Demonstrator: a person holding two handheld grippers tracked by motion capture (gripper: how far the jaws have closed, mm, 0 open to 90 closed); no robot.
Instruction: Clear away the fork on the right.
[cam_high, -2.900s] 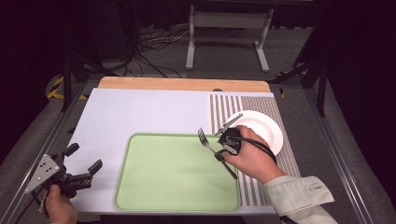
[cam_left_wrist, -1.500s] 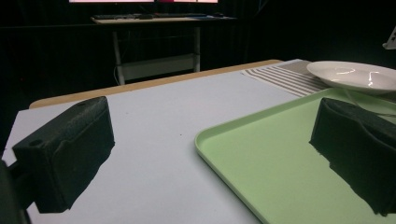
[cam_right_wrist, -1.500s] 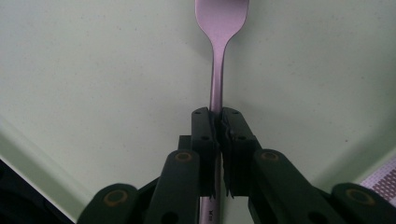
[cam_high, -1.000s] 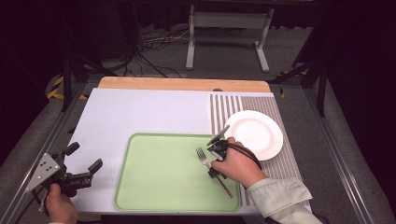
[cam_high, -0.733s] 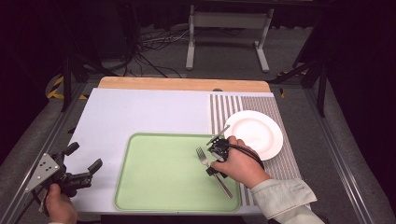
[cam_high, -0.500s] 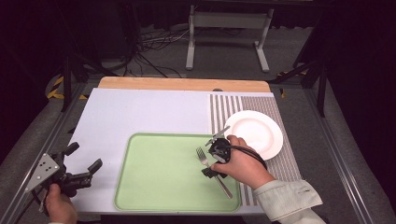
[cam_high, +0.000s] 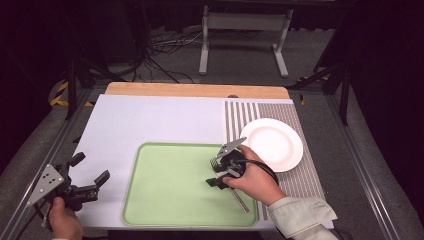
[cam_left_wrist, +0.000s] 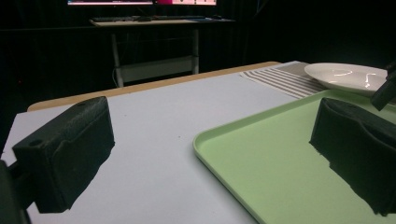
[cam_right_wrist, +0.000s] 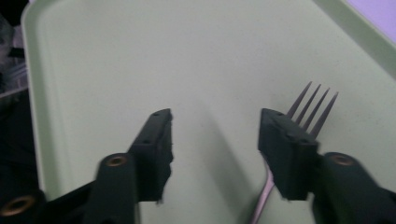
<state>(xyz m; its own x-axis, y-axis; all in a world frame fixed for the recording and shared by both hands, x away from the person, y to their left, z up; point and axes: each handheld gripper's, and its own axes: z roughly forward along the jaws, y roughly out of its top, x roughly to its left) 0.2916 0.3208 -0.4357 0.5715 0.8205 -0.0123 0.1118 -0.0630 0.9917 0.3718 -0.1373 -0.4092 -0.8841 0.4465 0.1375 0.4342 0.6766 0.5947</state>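
Observation:
A metal fork (cam_high: 239, 198) lies flat on the right side of the light green tray (cam_high: 170, 200), tines toward the far side. My right gripper (cam_high: 215, 173) hovers low over the tray just left of the fork, open, with nothing between its jaws. In the right gripper view the fork's tines (cam_right_wrist: 314, 103) stick out past the right-hand jaw, outside the gap of the right gripper (cam_right_wrist: 215, 119). My left gripper (cam_high: 92, 167) is held open near the table's front left corner, off the tray. The left gripper (cam_left_wrist: 212, 121) faces the tray's rim (cam_left_wrist: 243, 126).
A white plate (cam_high: 274, 143) sits on a striped placemat (cam_high: 300, 175) right of the tray. The plate (cam_left_wrist: 348, 77) stands beyond the tray in the left gripper view. A wooden strip (cam_high: 195, 90) edges the table's far side.
The right gripper carried the fork from over the plate down to the tray, laid it there and opened. The left gripper has stayed put.

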